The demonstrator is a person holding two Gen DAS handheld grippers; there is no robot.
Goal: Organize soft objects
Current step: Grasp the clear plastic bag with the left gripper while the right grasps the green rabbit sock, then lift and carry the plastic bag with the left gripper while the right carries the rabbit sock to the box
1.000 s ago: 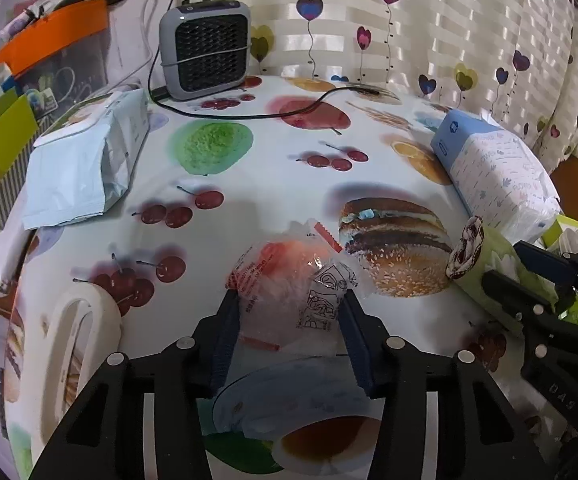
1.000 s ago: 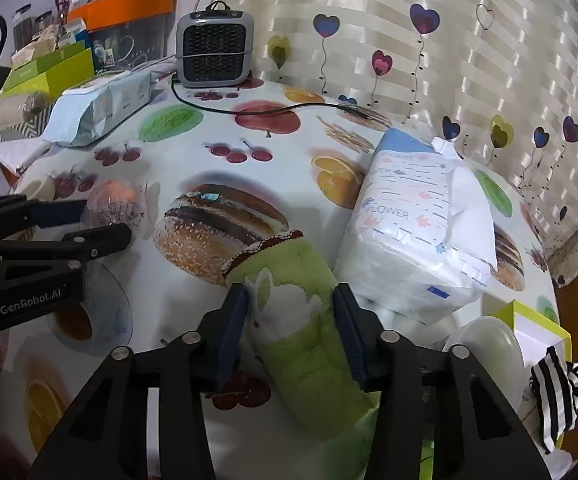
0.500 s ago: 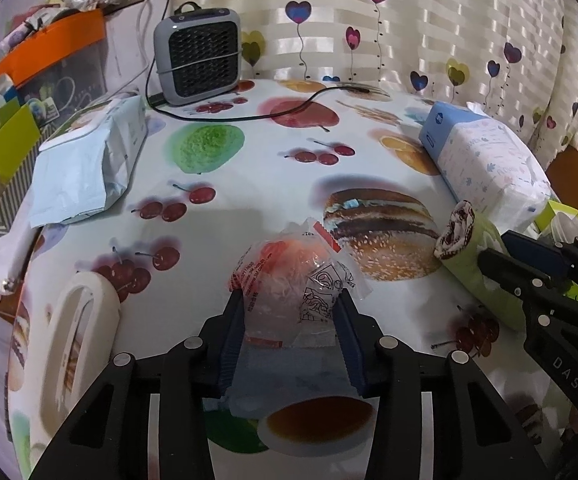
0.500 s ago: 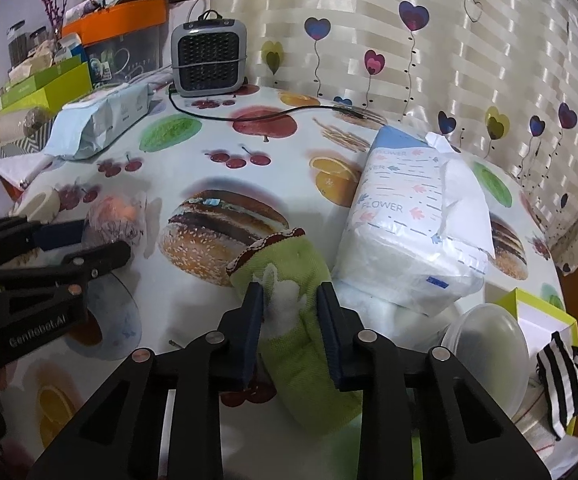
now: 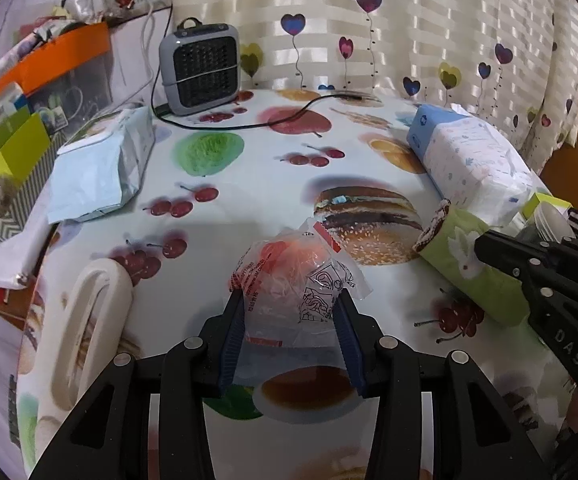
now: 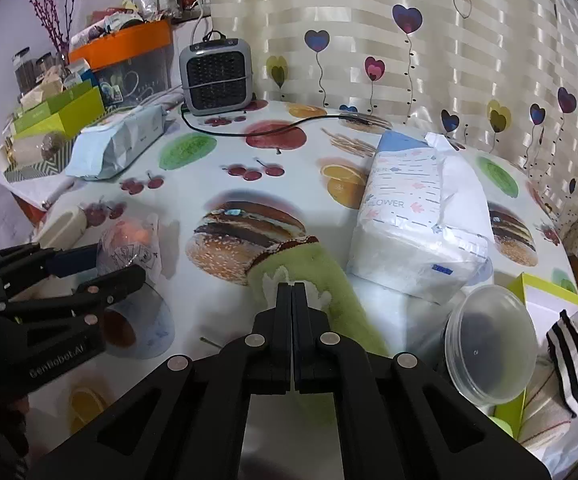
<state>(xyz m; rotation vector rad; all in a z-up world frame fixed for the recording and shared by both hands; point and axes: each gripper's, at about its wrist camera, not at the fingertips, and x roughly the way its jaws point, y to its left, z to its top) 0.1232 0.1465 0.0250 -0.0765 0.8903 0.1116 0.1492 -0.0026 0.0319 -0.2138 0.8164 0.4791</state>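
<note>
A clear plastic bag with an orange soft thing inside (image 5: 289, 276) sits between the blue pads of my left gripper (image 5: 289, 298), which is shut on it just over the printed tablecloth (image 5: 249, 184). In the right wrist view the same bag (image 6: 129, 236) and left gripper (image 6: 119, 262) show at the left. A rolled green towel with a white bunny print (image 6: 341, 304) lies in the middle. My right gripper (image 6: 292, 285) has its jaws pressed together, pinching the towel's top fabric. The left wrist view shows that towel (image 5: 473, 276) with the right gripper (image 5: 479, 246) on it.
A white tissue pack (image 6: 413, 220) lies right of the towel. A pale blue pack (image 6: 117, 148) lies at the left, and a grey heater (image 6: 217, 76) with its cable at the back. A lidded plastic tub (image 6: 489, 340) and a striped cloth (image 6: 573, 360) lie at the right edge. A cream handle-shaped object (image 5: 85, 320) lies at the front left.
The right jaws, wide around the green towel a second ago, have closed fully onto its top fabric. The left gripper has shifted a little with the bag still in it.
</note>
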